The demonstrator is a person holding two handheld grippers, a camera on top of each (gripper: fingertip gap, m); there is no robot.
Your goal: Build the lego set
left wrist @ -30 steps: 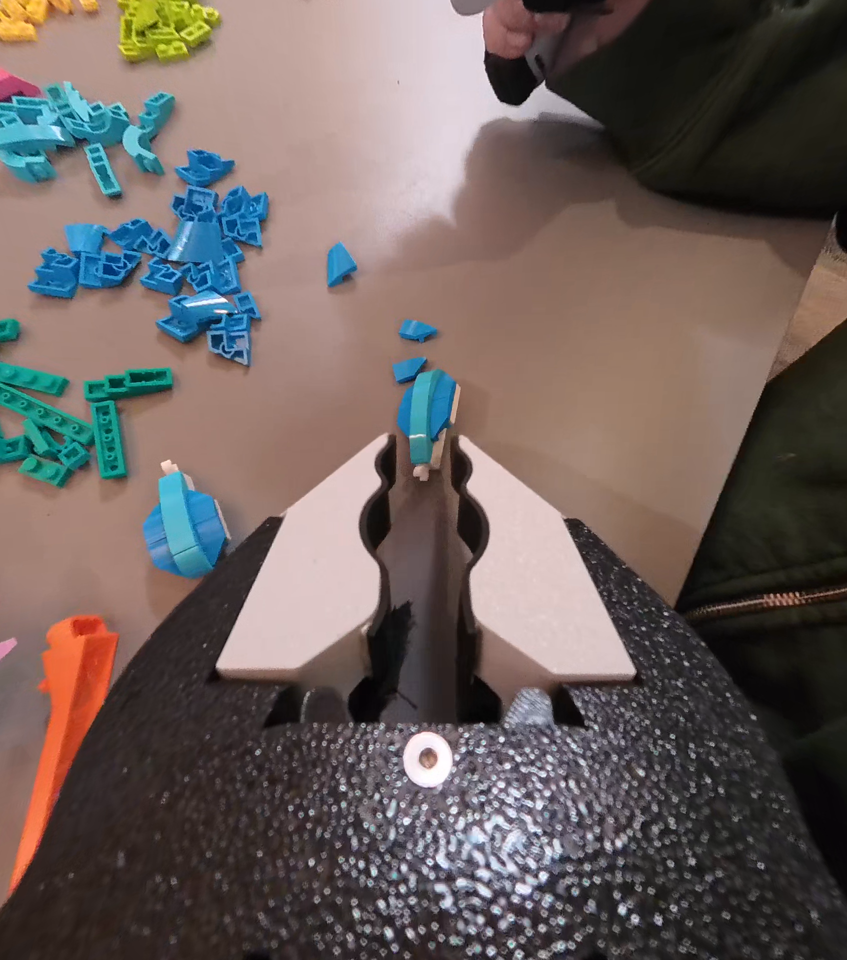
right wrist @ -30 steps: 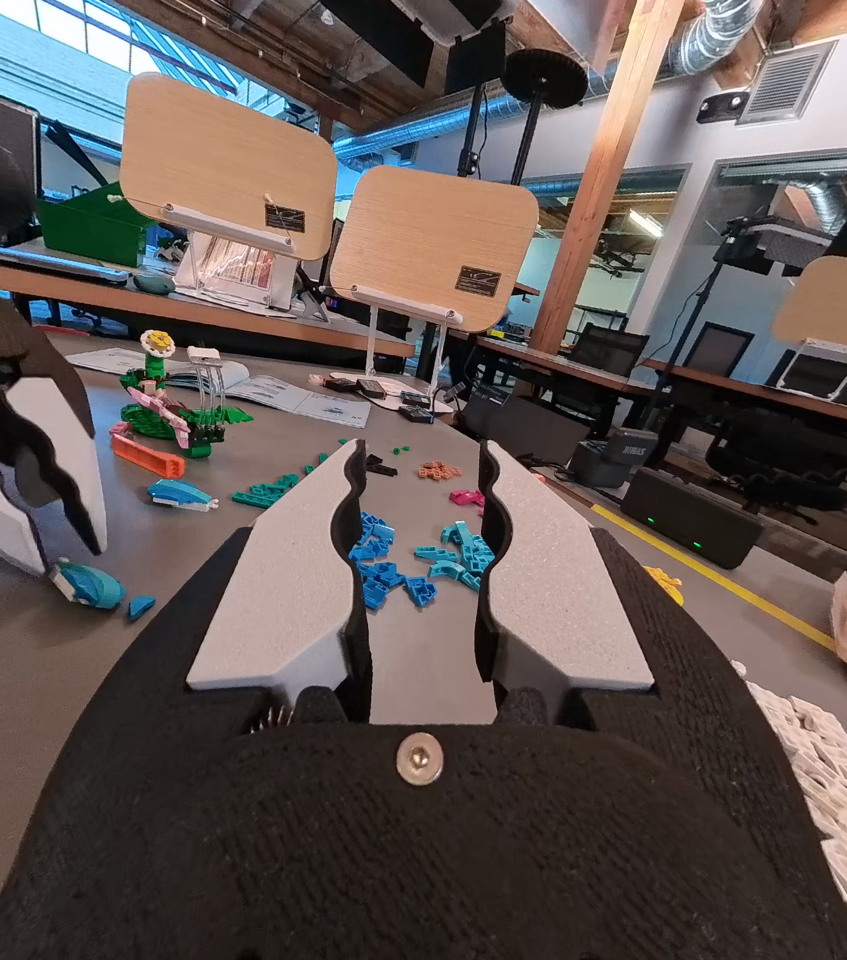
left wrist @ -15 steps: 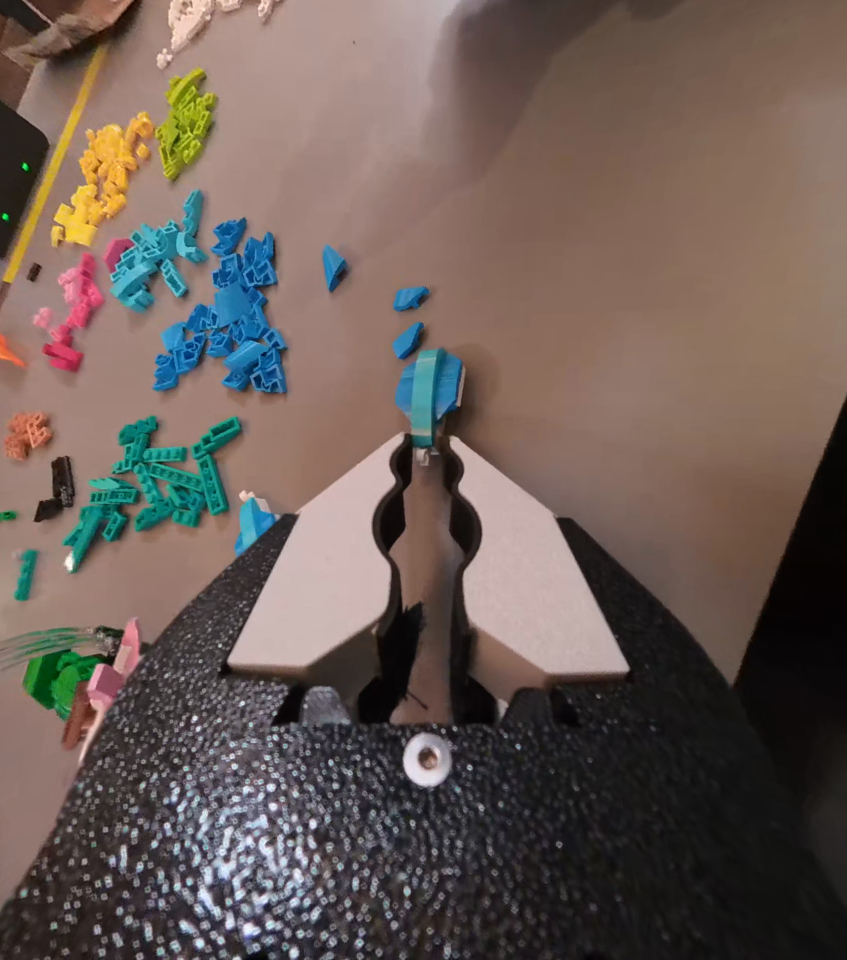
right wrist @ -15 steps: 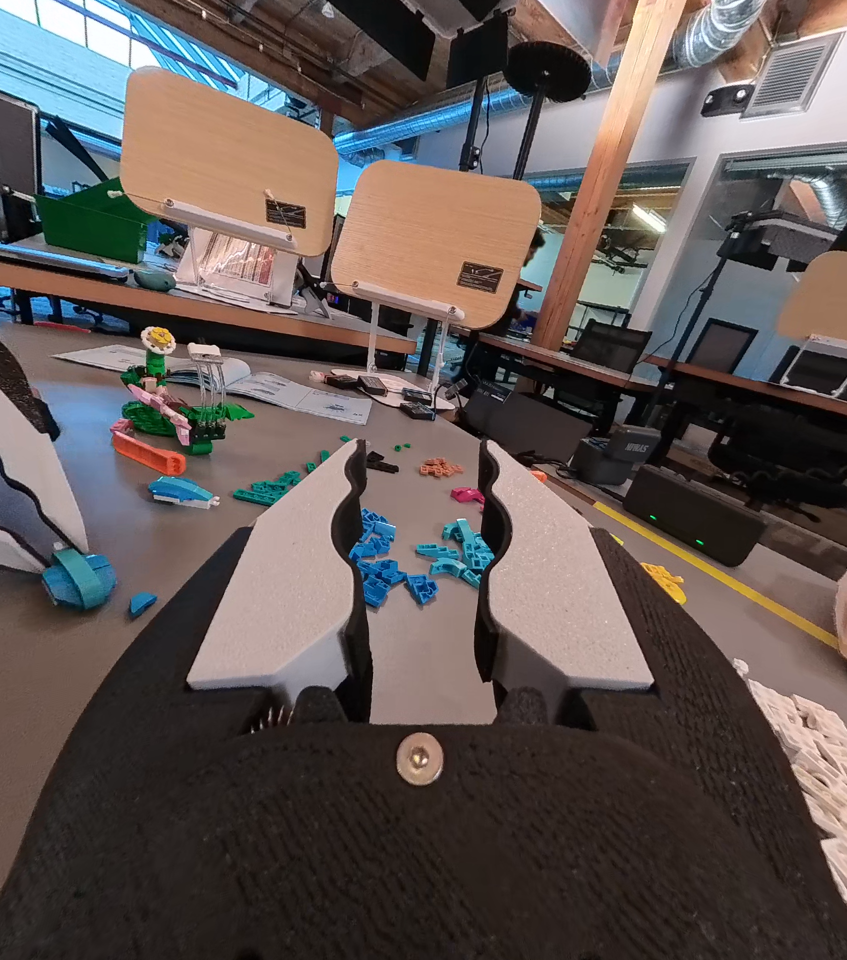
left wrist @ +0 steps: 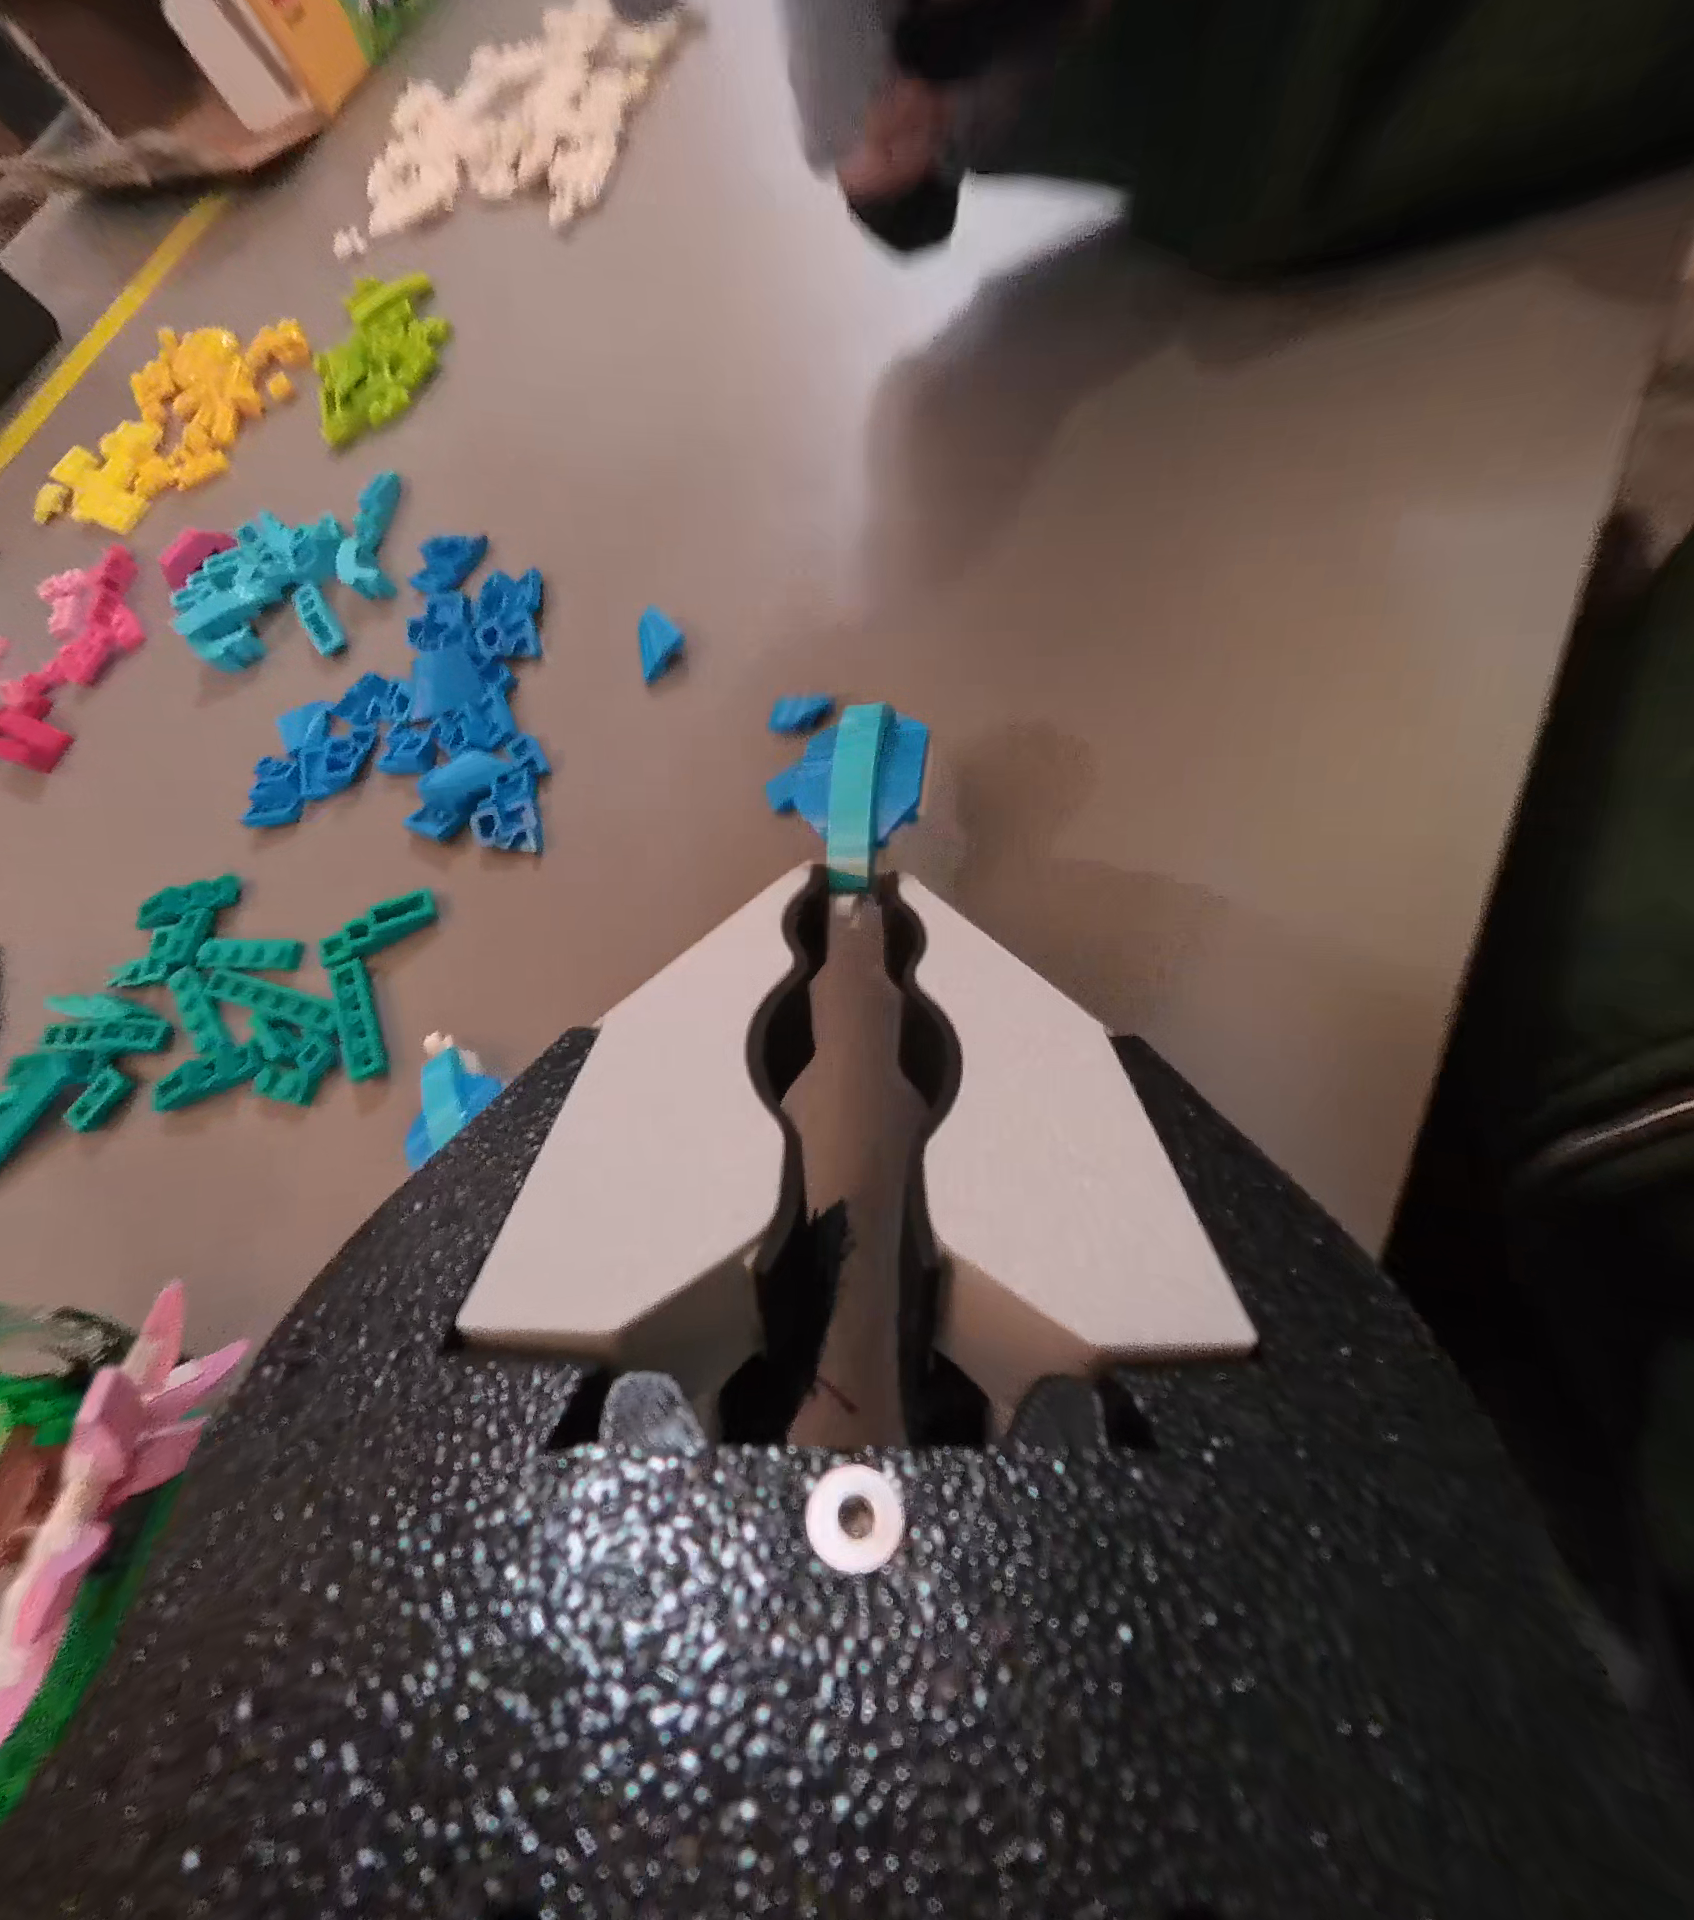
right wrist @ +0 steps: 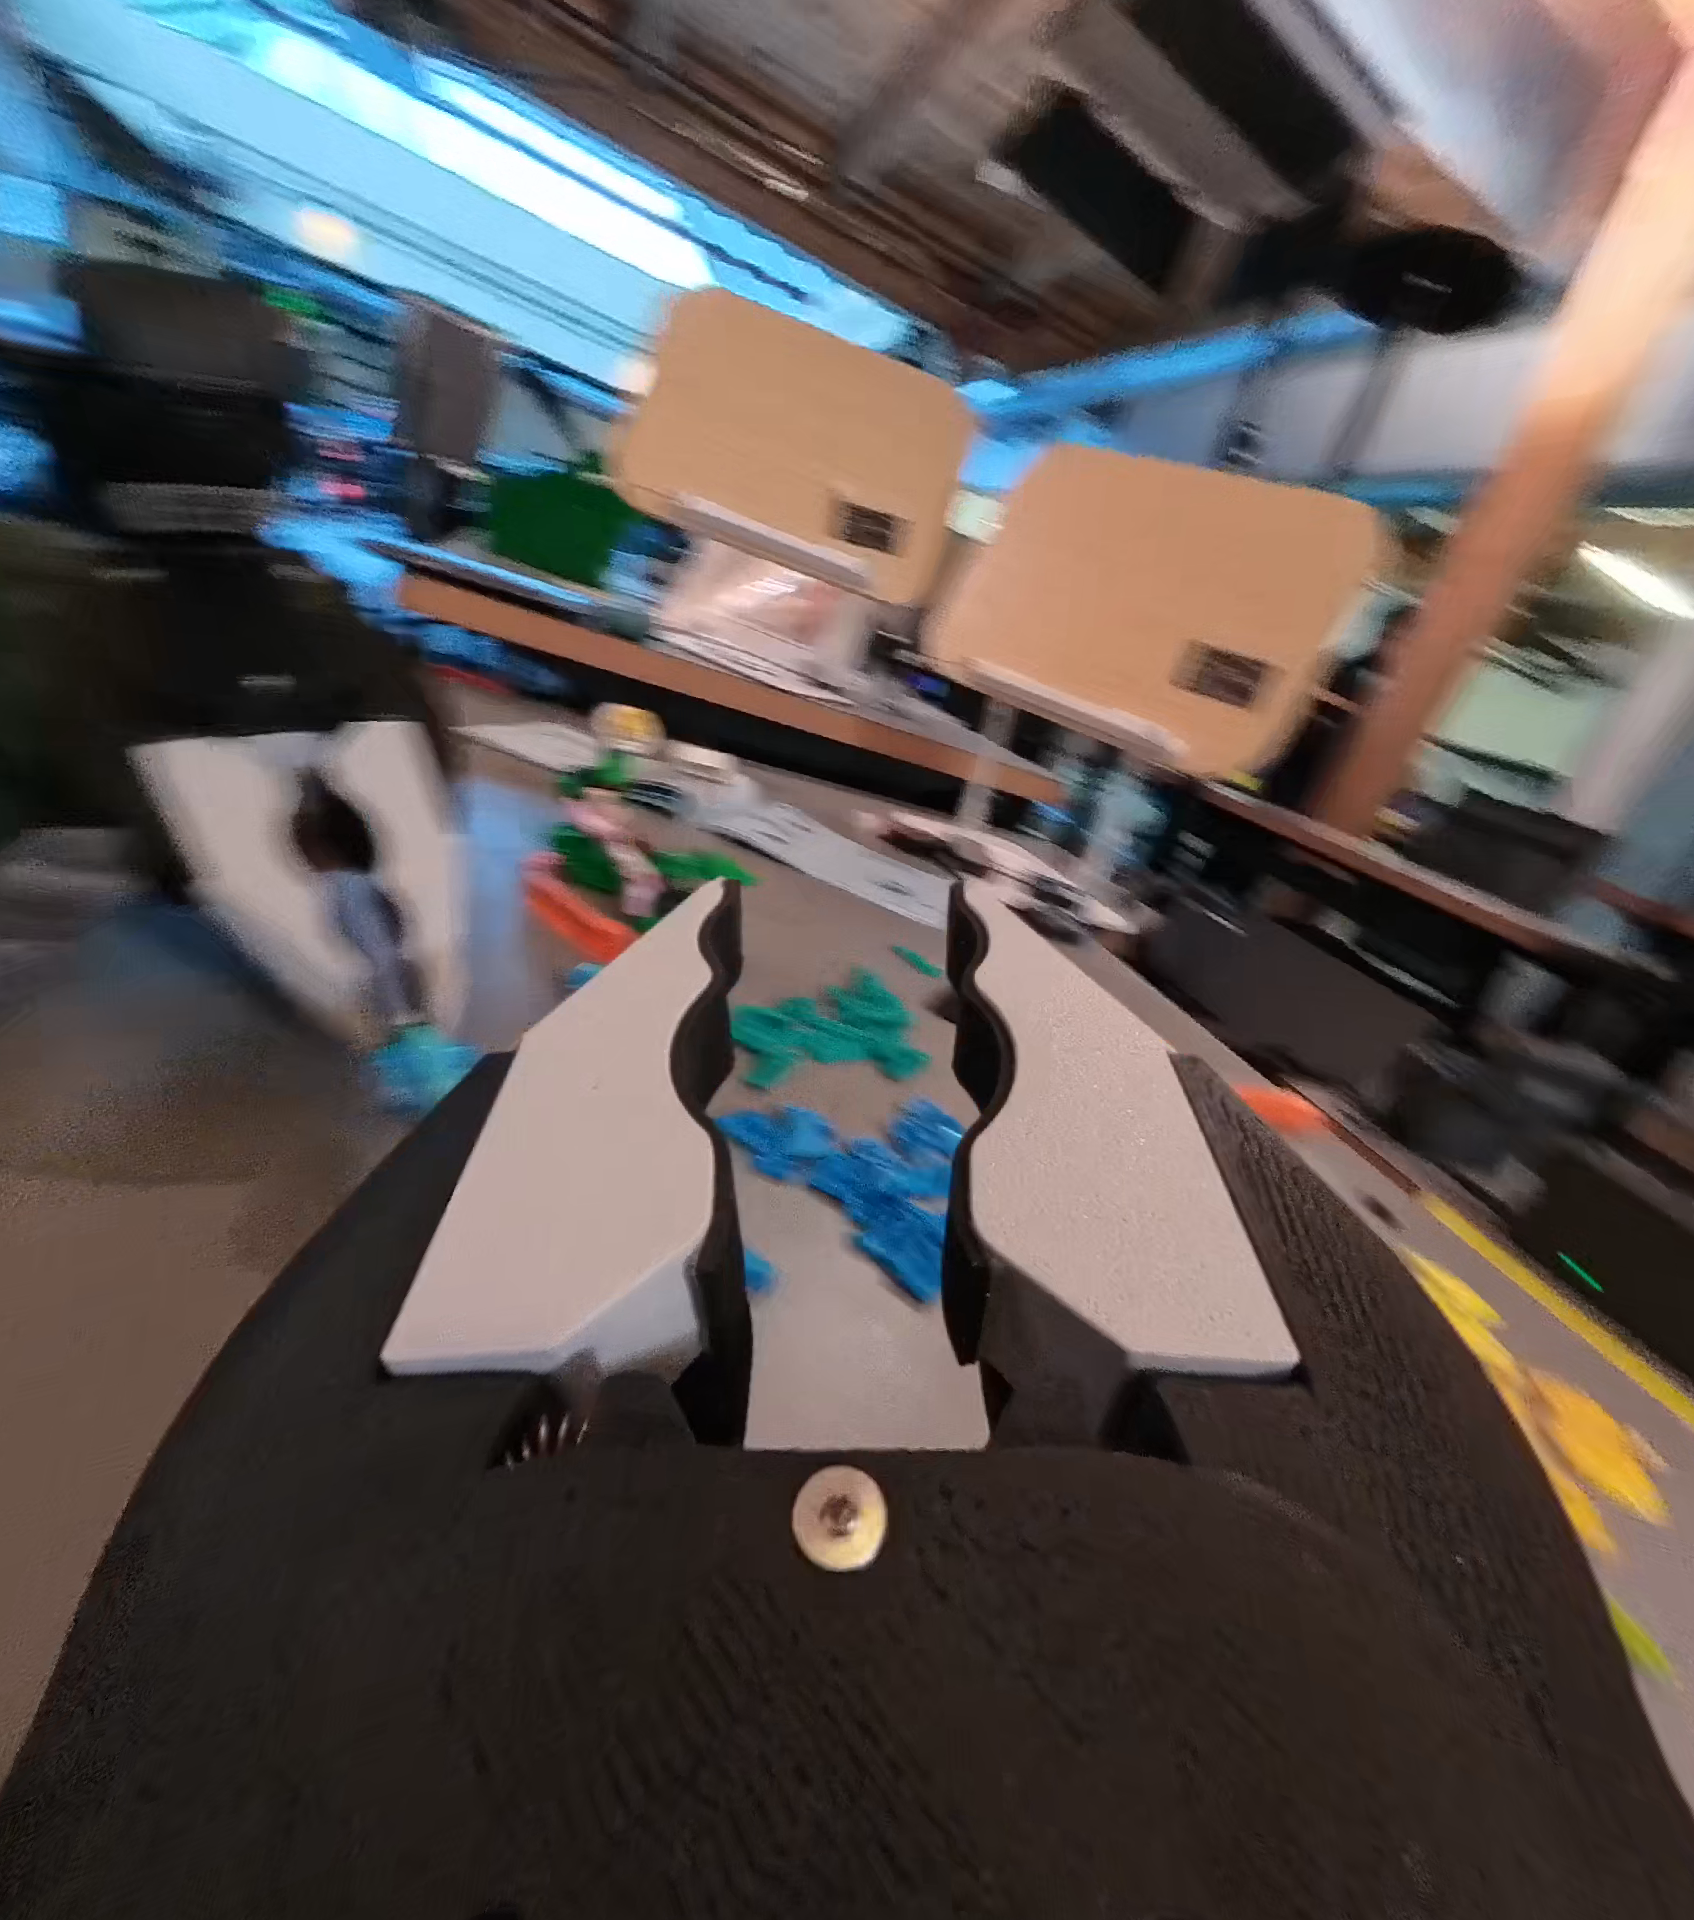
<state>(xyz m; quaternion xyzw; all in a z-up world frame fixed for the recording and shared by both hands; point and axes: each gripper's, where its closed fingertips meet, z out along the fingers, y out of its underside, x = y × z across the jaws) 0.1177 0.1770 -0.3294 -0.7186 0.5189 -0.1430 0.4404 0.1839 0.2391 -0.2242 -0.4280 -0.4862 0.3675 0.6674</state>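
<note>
Gripping a small blue-and-teal lego piece (left wrist: 848,795) at its tips, the left tool (left wrist: 853,894) holds it above the grey bench (left wrist: 1186,623), near the sorted blue bricks (left wrist: 407,727). The right tool (right wrist: 843,935) is empty, jaws apart. Probably mid-pickup; next, the free tool must steady the piece for joining.

A small blue petal-shaped lego assembly (left wrist: 848,784) with a teal curved strip over its middle stands on edge, pinched at its lower end. Loose bricks lie sorted by colour on the grey table (left wrist: 1186,644): blue pile (left wrist: 417,717) at nine o'clock from it, dark-green pile (left wrist: 219,1018) at eight, white pile (left wrist: 510,135) at eleven.
</note>
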